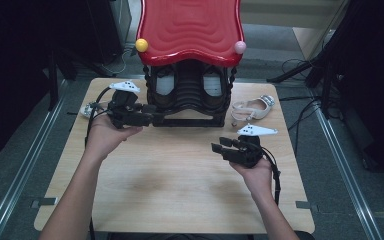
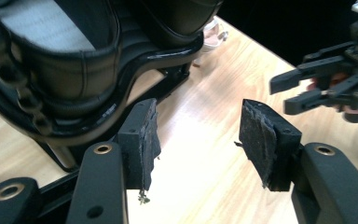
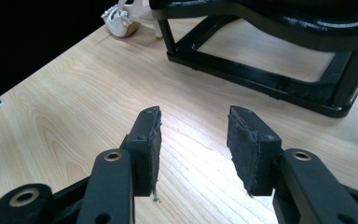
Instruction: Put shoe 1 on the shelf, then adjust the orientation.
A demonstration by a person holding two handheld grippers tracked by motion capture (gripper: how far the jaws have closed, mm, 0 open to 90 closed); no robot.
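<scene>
With both jaws spread and empty, the left claw [image 1: 147, 116] should slide onto the black rack [image 1: 190, 107] just ahead, gripping its base rail squarely, while the right claw [image 1: 220, 145] hovers over the surface [image 1: 170, 185].

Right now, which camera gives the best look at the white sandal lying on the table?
The high view: the whole white sandal shows there, lying on the table right of the black rack. The right gripper view catches just part of it at the top edge. The left gripper view shows a blurred sliver behind the rack.
</scene>
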